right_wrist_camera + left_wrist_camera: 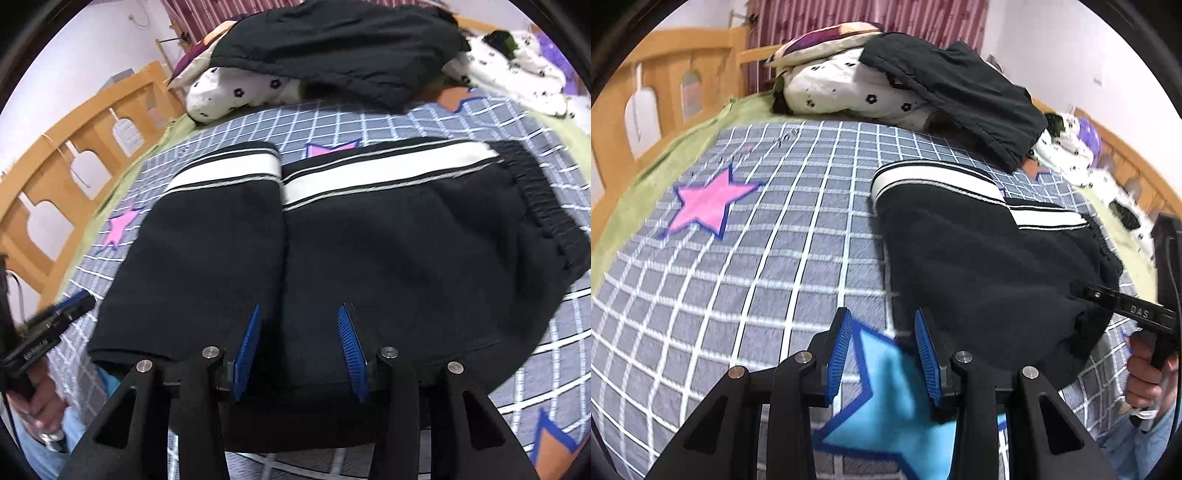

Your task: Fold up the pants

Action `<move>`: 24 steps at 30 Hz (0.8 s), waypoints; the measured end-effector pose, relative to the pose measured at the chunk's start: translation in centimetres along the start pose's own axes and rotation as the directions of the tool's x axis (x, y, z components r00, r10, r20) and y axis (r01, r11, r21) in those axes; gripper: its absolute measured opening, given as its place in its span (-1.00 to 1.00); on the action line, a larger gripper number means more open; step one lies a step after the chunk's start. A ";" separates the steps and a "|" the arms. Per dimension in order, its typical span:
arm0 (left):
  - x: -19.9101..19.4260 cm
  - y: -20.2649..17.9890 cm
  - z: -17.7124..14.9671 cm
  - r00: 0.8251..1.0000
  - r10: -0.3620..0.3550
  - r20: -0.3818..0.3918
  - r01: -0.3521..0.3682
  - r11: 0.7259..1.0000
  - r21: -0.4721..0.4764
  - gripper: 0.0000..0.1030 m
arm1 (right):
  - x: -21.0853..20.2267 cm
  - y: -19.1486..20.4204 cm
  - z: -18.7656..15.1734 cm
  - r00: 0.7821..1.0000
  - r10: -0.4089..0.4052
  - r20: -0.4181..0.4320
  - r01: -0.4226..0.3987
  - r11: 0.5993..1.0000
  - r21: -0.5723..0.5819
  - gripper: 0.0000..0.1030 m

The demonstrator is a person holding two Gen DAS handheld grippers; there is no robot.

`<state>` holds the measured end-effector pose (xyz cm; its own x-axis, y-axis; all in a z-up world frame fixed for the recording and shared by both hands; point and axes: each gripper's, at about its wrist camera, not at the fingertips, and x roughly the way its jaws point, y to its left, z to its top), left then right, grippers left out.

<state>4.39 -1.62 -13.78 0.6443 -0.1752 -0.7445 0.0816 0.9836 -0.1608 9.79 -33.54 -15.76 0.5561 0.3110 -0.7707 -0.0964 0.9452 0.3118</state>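
Note:
The black pants [388, 251] with a white side stripe lie folded into a compact block on the checked bedsheet; they also show in the left wrist view [979, 258] at centre right. My right gripper [299, 321] is open, its blue pads over the near edge of the pants, nothing between them. My left gripper [882, 332] is open and empty over the sheet, just left of the pants. The right gripper shows in the left wrist view [1123, 306] at the pants' right edge.
The bed has a grey checked sheet [757, 266] with pink and blue stars. A pile of floral pillows [849, 88] and a dark garment [960, 85] lies at the back. A wooden bed rail [55, 184] runs along the left side.

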 end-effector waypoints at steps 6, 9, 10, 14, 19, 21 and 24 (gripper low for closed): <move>-0.1 1.8 -1.8 0.999 -0.042 -0.022 0.042 0.999 -0.026 0.04 | 2.9 -0.1 -0.4 0.991 0.126 -0.049 -0.120 0.986 0.115 0.12; 0.1 2.2 -2.1 0.997 -0.071 -0.032 0.070 0.996 -0.057 0.05 | 4.1 0.2 -0.4 0.984 0.174 -0.049 -0.165 0.975 0.145 0.12; 0.2 2.3 -2.2 0.996 -0.088 -0.029 0.085 0.994 -0.071 0.05 | 4.5 0.5 -0.4 0.982 0.183 -0.051 -0.175 0.975 0.140 0.08; 0.4 1.6 -2.5 0.985 -0.175 -0.009 0.174 0.982 -0.073 0.06 | 5.2 1.5 0.4 0.971 0.226 -0.075 -0.218 0.970 0.106 -0.66; 0.2 -1.7 -3.7 0.954 -0.298 -0.029 0.299 0.952 0.060 0.30 | -0.9 1.2 3.1 0.972 0.214 0.097 -0.216 0.976 0.013 -0.68; 1.0 -3.7 -4.1 0.968 -0.246 -0.047 0.249 0.965 0.087 0.30 | -3.0 0.3 3.6 0.968 0.203 0.149 -0.202 0.979 -0.018 -0.68; 2.5 -6.5 -4.5 0.976 -0.206 -0.074 0.213 0.971 0.110 0.30 | -5.0 -1.5 4.1 0.970 0.137 0.201 -0.129 0.990 -0.050 -0.69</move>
<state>2.05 -8.69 -17.57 0.5552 -0.3767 -0.7415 0.3006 0.9222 -0.2434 10.58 -36.95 -10.11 0.6922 0.4110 -0.5933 -0.2083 0.9008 0.3809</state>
